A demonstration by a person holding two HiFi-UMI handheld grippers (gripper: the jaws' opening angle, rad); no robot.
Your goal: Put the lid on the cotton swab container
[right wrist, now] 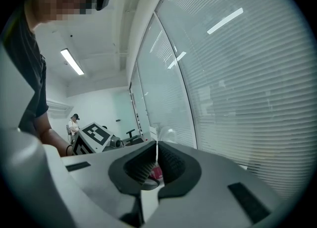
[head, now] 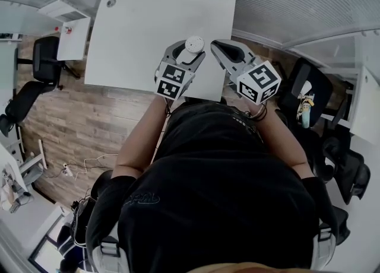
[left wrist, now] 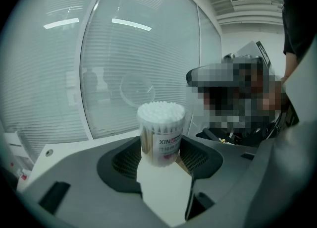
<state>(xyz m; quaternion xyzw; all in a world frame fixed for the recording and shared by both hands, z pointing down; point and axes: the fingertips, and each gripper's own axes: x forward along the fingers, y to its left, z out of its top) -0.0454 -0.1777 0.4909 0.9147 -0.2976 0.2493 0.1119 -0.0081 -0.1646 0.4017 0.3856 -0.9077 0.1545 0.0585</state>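
Observation:
The cotton swab container [head: 194, 44] is a clear tub packed with white-tipped swabs, uncovered at the top. My left gripper [head: 191, 52] is shut on it and holds it in the air near the table's front edge. In the left gripper view the container [left wrist: 161, 133] stands upright between the dark pads of that gripper [left wrist: 159, 155]. My right gripper [head: 221, 47] hovers just right of it. Its jaws are shut on the thin rim of the clear lid [right wrist: 166, 134], which sticks out past the tips of that gripper [right wrist: 157, 160]. In the head view I cannot make out the lid.
A white table [head: 136, 34] lies ahead over a wood floor. Black office chairs stand at the left [head: 44, 58] and right [head: 314, 88], and a small white cabinet [head: 74, 37] sits beside the table. Glass walls with blinds [right wrist: 237, 73] run along the far side.

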